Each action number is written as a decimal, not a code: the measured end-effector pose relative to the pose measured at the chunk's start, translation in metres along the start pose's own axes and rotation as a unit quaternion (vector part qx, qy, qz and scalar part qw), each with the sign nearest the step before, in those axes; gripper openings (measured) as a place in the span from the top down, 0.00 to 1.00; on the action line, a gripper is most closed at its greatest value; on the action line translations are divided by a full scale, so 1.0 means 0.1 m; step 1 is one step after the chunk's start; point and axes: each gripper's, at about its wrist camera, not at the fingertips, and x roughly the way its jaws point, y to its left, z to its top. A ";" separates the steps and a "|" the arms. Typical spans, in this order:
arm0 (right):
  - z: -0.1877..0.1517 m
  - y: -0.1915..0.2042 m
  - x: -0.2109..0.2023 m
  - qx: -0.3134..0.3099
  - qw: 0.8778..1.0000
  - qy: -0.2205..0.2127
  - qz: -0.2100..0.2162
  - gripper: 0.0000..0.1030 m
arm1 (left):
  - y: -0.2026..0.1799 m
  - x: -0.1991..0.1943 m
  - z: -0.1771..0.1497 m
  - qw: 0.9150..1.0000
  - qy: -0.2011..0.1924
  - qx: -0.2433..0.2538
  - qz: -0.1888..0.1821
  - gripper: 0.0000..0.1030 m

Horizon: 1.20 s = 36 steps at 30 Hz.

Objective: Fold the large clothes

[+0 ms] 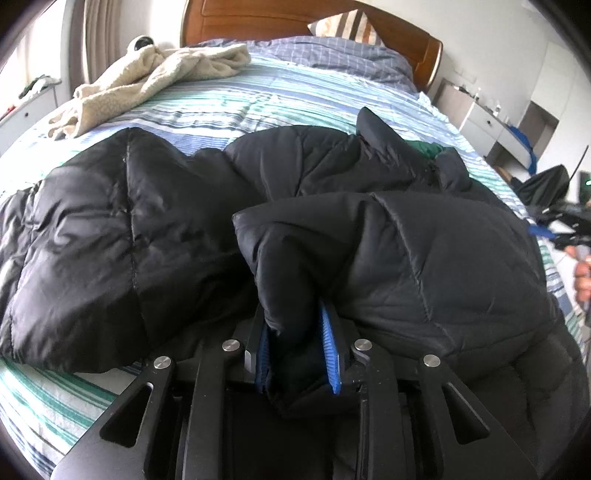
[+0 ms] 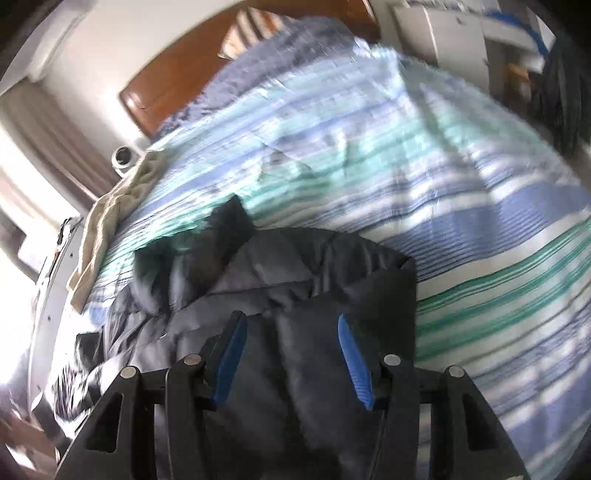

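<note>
Left wrist view: a black padded jacket (image 1: 332, 229) is seen spread across a bed (image 1: 229, 107) covered with a blue, green and white striped quilt. A thick fold of the jacket, probably a sleeve end, is caught in the left gripper (image 1: 297, 350), whose jaws are closed on it; the blue pads (image 1: 328, 350) are pressed against the fabric on both sides. The rest of the jacket is bunched in front of the gripper, with one large quilted panel lying to the left and another folded over on the right. A cream fleece garment (image 1: 147, 81) is crumpled on the far left part of the bed, well apart from the jacket. A striped pillow (image 1: 347, 26) is propped against the wooden headboard (image 1: 295, 18). At the right edge of the view a hand (image 1: 583, 273) is partly shown beside the bed.

In the right wrist view, which is blurred, the right gripper (image 2: 291, 354) is held over the near edge of the same jacket (image 2: 295, 266). Its jaws are partly open, and dark fabric is seen between the blue pads (image 2: 354, 362), but whether the pads are pressed on it cannot be told from the blurred picture. The striped quilt is visible beyond and to the right of the jacket, and the cream garment (image 2: 107, 229) is seen at the left edge of the bed.
</note>
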 end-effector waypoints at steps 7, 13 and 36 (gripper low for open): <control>-0.36 0.06 -0.23 -0.008 1.000 -0.003 0.012 0.49 | -0.02 0.03 -0.02 1.000 0.000 0.003 0.003 0.74; -1.05 0.04 -0.61 -0.003 0.996 0.022 0.081 0.48 | -0.02 0.04 -0.03 1.000 -0.001 0.000 0.000 0.74; -3.16 0.47 -2.44 -0.104 0.984 -0.146 -0.013 0.27 | 0.60 -1.84 -0.20 0.994 -0.030 0.031 0.104 0.10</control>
